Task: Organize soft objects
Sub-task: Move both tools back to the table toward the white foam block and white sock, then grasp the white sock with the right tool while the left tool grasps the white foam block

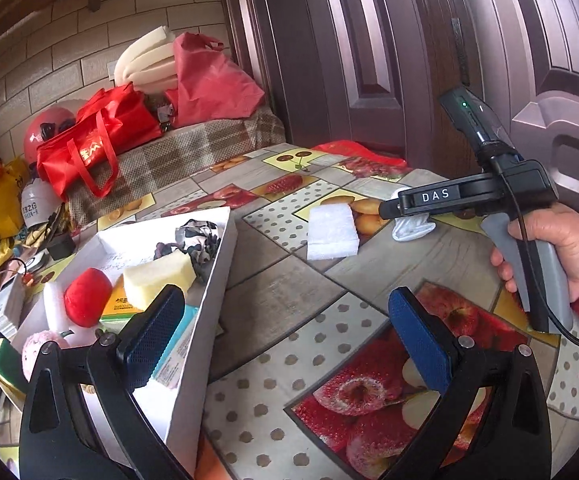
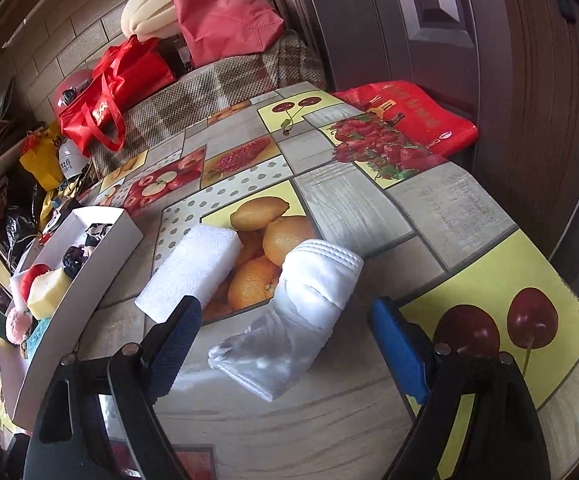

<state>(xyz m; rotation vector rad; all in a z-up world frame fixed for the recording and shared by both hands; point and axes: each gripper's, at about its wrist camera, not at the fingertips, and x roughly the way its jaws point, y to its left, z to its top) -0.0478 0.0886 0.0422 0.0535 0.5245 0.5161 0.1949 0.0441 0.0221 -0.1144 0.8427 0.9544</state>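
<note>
Left view: the left gripper (image 1: 285, 336) is spread wide and empty over the table (image 1: 289, 304); the box (image 1: 209, 280) at 9 o'clock already holds several soft items. Right view: the right gripper (image 2: 285, 344), released, straddles the white cloth (image 2: 309, 304), with the foam (image 2: 189, 272) at 11 o'clock. Both remain to be boxed, I judge.

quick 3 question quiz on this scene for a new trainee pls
1. True or false: the white foam block already lies inside the white box.
2. Which soft item lies right ahead of the right claw: A) red plush, B) folded white cloth, C) yellow sponge?
3. Fill in: both claws are ____.

Key: 1 false, it lies on the tablecloth. 2 B. 3 open; the left claw holds nothing.
</note>
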